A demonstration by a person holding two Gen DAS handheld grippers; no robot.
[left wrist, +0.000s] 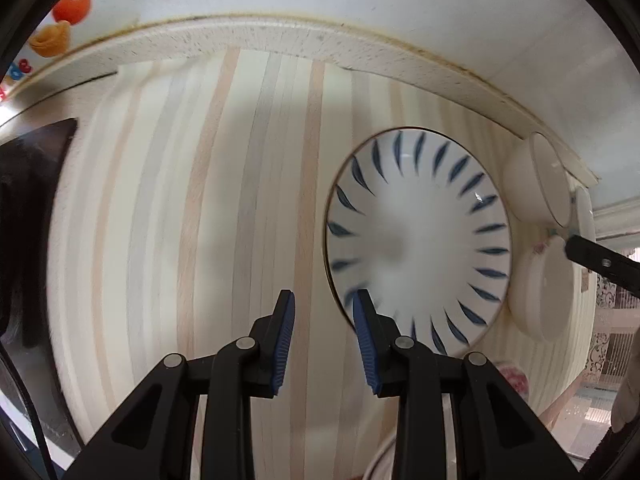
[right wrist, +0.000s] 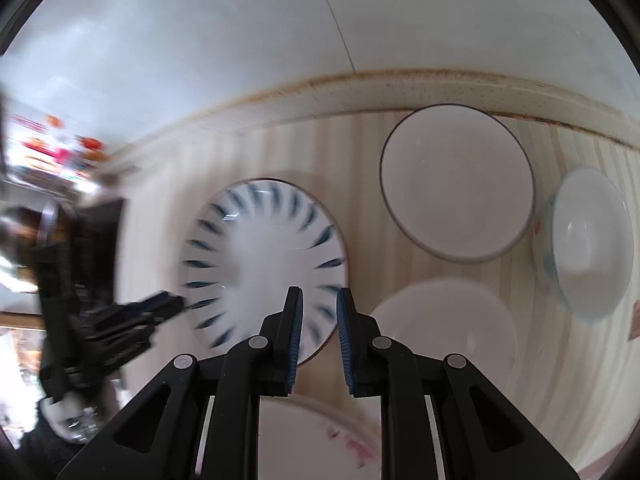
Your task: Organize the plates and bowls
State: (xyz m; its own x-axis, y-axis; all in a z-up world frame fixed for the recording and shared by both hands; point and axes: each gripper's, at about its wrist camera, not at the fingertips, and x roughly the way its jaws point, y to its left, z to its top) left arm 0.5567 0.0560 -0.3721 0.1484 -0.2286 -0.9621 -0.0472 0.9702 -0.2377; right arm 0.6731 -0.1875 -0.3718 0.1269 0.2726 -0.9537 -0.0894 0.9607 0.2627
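My left tongs point(left wrist: 324, 300) gape empty, one tip over the blue-striped plate's point(left wrist: 420, 240) near rim. My right tongs point(right wrist: 319, 300), also parted and empty, hover opposite. The white bowls point(right wrist: 458, 186) crowd that plate; a careless lift risks clinking them.

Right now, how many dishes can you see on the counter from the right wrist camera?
5: blue-striped plate at centre-left; dark-rimmed white bowl by the backsplash; glass bowl far right; plain white bowl in front; pink-patterned plate under the gripper, partly hidden. Others may lie out of view.
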